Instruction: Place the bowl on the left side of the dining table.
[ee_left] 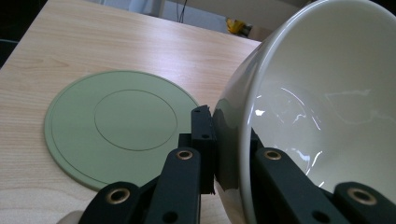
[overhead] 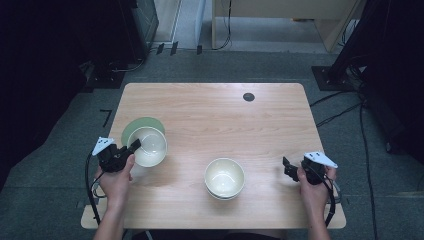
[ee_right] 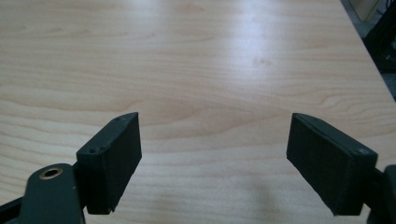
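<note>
Left tool [overhead: 131, 148] pinches rim of white bowl [overhead: 151, 146], tilted above green plate [overhead: 134, 127] at tabletop [overhead: 210, 120] left; glazed, stiff, likely slippery and breakable; right tool [overhead: 289, 168] released, empty.

A light wooden desk [overhead: 210, 107] with rounded corners stands on grey carpet floor [overhead: 60, 145]. A small dark round cap [overhead: 248, 97] sits in the desk top near its far edge. Beyond it, the legs and lower panel of pale wooden furniture [overhead: 280, 12] stand on a lighter floor strip. Black cables [overhead: 367, 150] trail across the carpet at the right. Dark equipment [overhead: 135, 20] fills both far corners, deep in shadow.
</note>
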The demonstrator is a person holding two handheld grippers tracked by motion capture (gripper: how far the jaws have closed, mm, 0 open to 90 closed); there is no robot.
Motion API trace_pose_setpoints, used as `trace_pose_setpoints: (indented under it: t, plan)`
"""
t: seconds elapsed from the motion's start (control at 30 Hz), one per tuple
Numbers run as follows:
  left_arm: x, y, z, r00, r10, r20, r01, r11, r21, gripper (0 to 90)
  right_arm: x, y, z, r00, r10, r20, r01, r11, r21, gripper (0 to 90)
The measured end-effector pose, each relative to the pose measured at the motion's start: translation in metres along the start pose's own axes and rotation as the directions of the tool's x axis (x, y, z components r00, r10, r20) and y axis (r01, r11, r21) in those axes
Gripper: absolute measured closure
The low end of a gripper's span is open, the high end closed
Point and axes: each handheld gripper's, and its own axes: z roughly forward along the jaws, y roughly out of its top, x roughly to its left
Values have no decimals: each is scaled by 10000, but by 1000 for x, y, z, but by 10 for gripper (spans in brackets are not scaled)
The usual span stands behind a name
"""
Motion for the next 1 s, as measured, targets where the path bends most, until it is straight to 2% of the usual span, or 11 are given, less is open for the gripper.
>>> trace_pose_setpoints:
  t: [0.07,0.17,0.4,0.43,0.53,0.6,0.73,1.0]
  plan:
    - [2,1,-1,10000,-82,16,82,10000,-53,843,-2,-3,3,9994,-175,291,166,9994,317,172]
    - [3,2,-2,9999,-140,2,140,9999,-71,843,-8,-5,3,9992,-3,409,-15,9991,424,170]
    - [8,4,-3,9996,-267,-66,267,9996,-41,843,-18,-11,3,9994,68,352,-93,9974,718,178]
    - [10,5,-4,9993,-343,-116,342,9994,-79,843,-18,-12,4,9992,-55,398,18,9957,928,181]
    - [13,7,-6,9989,-417,-191,414,9991,-119,843,-19,-12,5,9996,-74,269,45,9946,1036,181]
    - [15,9,-6,9988,-415,-265,411,9991,-130,843,-19,-12,5,9992,-309,260,275,9919,1241,183]
    - [18,11,-6,9982,-482,-367,479,9988,-103,843,-20,-12,5,9989,-437,140,416,9912,1254,180]
    - [29,25,3,9949,-775,-650,781,9969,65,843,-20,-13,5,9989,-439,139,418,9912,1252,179]
